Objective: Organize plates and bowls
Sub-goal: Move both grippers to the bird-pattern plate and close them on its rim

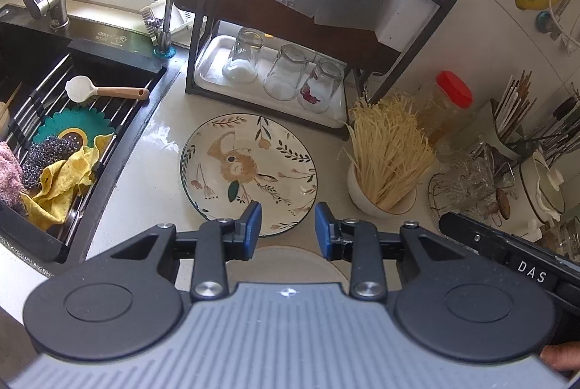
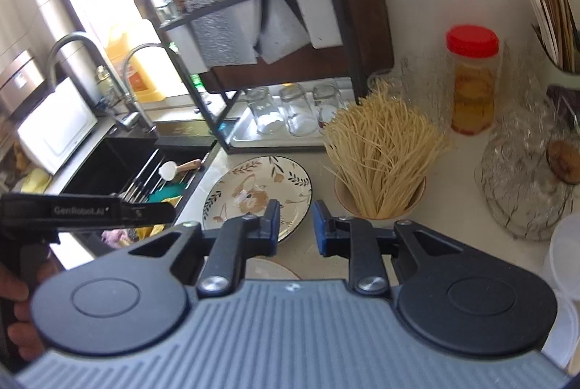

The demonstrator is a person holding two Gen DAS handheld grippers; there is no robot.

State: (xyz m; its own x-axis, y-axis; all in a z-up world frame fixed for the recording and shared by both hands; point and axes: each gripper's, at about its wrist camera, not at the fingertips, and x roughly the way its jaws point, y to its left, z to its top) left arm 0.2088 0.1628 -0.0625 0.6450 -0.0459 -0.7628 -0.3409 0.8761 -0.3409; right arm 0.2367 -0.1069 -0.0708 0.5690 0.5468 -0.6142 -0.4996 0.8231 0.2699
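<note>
Both the left gripper [image 1: 288, 226] and right gripper [image 2: 296, 226] hang part-open and empty above the floral plate's [image 1: 248, 168] near rim. It lies flat on the counter [image 1: 152, 178], so pinch its raised edge.

plate [image 1: 250, 168] before rack [image 1: 319, 8] | sink [image 1: 43, 120] left | noodle cup [image 1: 384, 193] right

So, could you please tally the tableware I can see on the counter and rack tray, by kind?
Patterned plates: 1
Upturned glasses on the rack tray: 3
Red-lidded jars: 1
Cups of noodles: 1
Total: 6

A pale dish edge near each claw is too hidden to count.
</note>
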